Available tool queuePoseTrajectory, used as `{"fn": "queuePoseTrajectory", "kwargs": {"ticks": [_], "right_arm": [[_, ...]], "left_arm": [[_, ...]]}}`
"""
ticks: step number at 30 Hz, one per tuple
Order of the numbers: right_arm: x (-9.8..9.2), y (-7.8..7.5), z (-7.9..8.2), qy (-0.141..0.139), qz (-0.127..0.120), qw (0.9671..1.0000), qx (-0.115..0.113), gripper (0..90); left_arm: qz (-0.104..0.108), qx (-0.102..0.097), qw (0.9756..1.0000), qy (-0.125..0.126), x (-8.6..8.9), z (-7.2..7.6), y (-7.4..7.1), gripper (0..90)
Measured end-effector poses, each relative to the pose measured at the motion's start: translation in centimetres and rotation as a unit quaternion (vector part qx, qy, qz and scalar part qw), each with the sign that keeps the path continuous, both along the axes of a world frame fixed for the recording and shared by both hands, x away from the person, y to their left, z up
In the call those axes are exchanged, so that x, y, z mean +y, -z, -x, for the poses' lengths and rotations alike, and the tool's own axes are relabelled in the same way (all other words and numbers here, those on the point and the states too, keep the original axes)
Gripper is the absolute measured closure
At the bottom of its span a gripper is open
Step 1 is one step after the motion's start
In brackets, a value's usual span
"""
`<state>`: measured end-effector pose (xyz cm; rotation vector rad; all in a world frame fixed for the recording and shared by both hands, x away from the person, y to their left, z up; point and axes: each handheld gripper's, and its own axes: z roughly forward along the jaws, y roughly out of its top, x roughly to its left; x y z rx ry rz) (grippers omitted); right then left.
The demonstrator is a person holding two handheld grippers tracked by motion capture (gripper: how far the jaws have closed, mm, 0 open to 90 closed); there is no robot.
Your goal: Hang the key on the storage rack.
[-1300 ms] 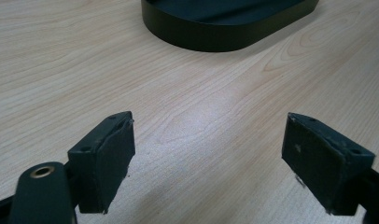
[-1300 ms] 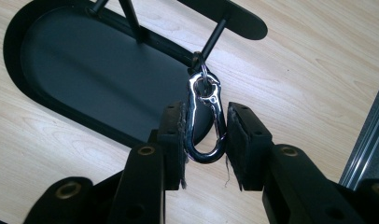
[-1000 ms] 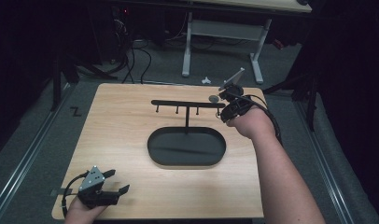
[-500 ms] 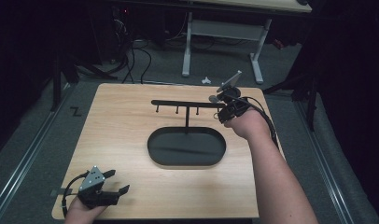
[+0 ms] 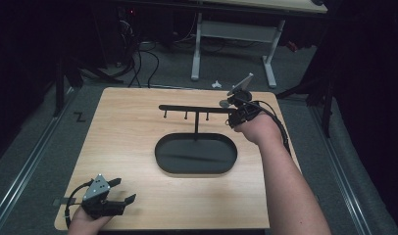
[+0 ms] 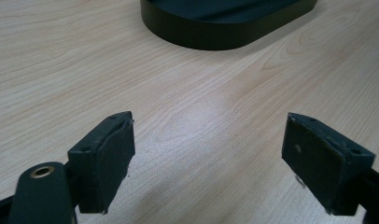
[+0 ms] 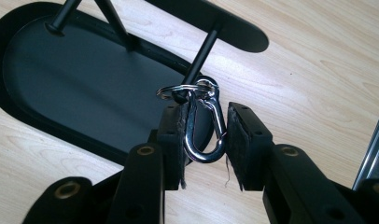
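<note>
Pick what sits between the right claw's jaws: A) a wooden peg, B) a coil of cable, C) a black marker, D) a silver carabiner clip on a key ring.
D: the right gripper view shows a silver carabiner clip between the right claw's jaws, its key ring looped over a peg of the black rack.

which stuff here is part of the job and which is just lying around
In the job:
- right gripper, jaws either side of the clip
- metal clip with key ring
- black hook stand

Lying about:
- left gripper, open over bare table
- small white thing on the floor
</note>
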<state>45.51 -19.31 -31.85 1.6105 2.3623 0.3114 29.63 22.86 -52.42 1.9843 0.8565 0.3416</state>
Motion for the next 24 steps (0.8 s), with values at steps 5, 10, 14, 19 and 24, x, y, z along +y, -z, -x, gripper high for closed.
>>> {"fn": "queuePoseTrajectory", "kwargs": {"ticks": [5,10,14,19,24], "right_arm": [[-0.19,-0.03,-0.13,0.003,-0.004,1.0,0.0,68.0],[-0.37,0.11,-0.41,0.008,-0.004,1.0,0.003,67.8],[-0.41,0.24,-0.5,0.011,-0.008,0.9999,0.006,67.4],[-0.36,0.28,-0.52,0.014,-0.007,0.9999,0.007,66.0],[-0.37,0.14,-0.44,0.015,-0.011,0.9998,0.009,61.9]], "left_arm": [[-0.002,0.0,1.0,0.001,-0.07,0.03,0.01,17.7],[-0.002,0.0,1.0,0.001,-0.01,0.06,0.0,17.7],[-0.003,0.0,1.0,0.001,0.01,0.07,0.01,17.7],[-0.002,0.0,1.0,0.002,-0.02,0.04,0.02,17.7],[-0.002,0.0,1.0,0.002,-0.02,0.11,-0.01,17.7]]}}
